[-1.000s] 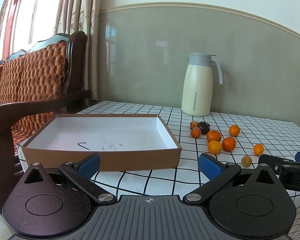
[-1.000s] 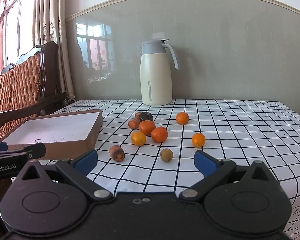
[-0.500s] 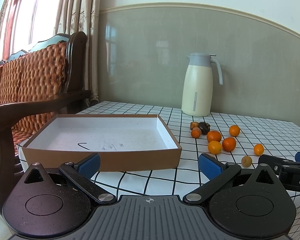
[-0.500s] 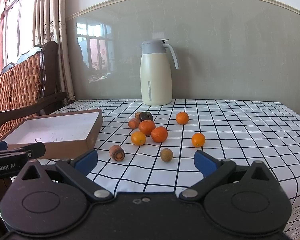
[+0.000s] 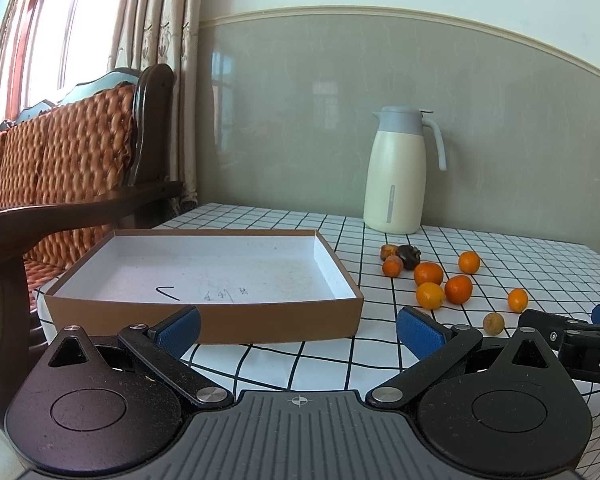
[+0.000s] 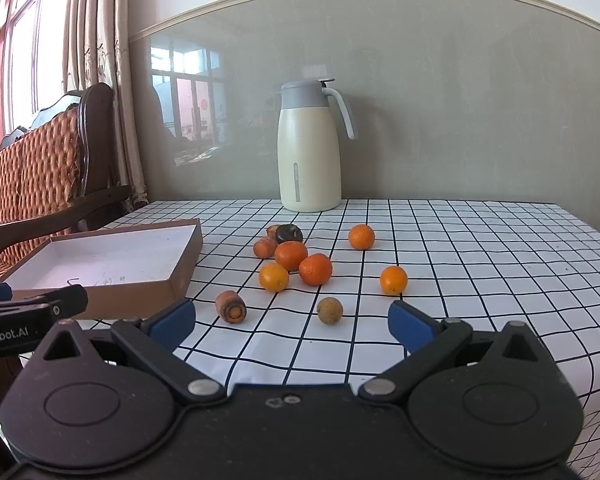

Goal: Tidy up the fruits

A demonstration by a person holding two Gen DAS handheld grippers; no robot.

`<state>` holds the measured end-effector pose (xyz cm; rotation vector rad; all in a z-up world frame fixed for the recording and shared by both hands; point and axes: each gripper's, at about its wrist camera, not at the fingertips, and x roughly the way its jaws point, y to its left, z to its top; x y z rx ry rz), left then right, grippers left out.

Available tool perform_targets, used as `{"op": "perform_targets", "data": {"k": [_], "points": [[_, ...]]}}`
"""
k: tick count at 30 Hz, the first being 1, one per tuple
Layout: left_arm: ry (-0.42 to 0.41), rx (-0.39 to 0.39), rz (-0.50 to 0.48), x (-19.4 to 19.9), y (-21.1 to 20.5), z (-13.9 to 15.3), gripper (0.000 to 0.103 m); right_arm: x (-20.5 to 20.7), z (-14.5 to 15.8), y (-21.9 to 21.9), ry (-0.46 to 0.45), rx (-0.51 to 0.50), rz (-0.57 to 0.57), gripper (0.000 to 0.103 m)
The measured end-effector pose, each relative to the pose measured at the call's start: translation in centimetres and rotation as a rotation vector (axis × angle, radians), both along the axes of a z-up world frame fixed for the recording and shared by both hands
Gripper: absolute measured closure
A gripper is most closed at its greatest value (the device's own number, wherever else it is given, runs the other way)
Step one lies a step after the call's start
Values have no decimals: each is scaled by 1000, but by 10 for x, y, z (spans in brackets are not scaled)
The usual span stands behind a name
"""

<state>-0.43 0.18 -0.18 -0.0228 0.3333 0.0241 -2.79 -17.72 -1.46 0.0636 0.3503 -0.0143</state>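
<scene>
Several small oranges (image 6: 315,269) lie in a loose group on the checked tablecloth (image 6: 480,264), with a carrot piece (image 6: 231,307), a brown longan (image 6: 329,311) and a dark fruit (image 6: 288,233) among them. The oranges (image 5: 458,289) also show at the right of the left wrist view. An empty brown cardboard box lid (image 5: 204,320) with a white inside lies left of the fruit and also shows in the right wrist view (image 6: 188,258). My left gripper (image 5: 298,330) is open and empty before the box. My right gripper (image 6: 292,326) is open and empty, short of the fruit.
A cream thermos jug (image 6: 310,152) stands at the back of the table by the wall. A wooden sofa with a woven back (image 5: 60,168) stands close at the table's left edge. The table's front edge drops off below both grippers.
</scene>
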Motion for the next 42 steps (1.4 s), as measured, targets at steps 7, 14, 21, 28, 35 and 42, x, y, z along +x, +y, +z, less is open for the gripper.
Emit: {"op": "perform_targets", "data": {"k": [7,14,21,28,35,42], "points": [[-7,16,-13,-1,-4,0,0,-1,0,-2,-5,-5,-12,6],[6,31,-53,1,-10,-1,0,-5,0,-5,-19,-20,-27,6],[19,59,-101,3,-20,-2,0,-6,0,-13,-16,-12,-38,6],[42,77,-167,8,-29,-2,0,-3,0,-27,-9,29,-72,6],[79,68,-231,23,-44,-6,0,3,0,-47,10,88,-100,6],[106,56,-256,49,-60,-12,0,16,-2,-58,56,97,-97,11]]}}
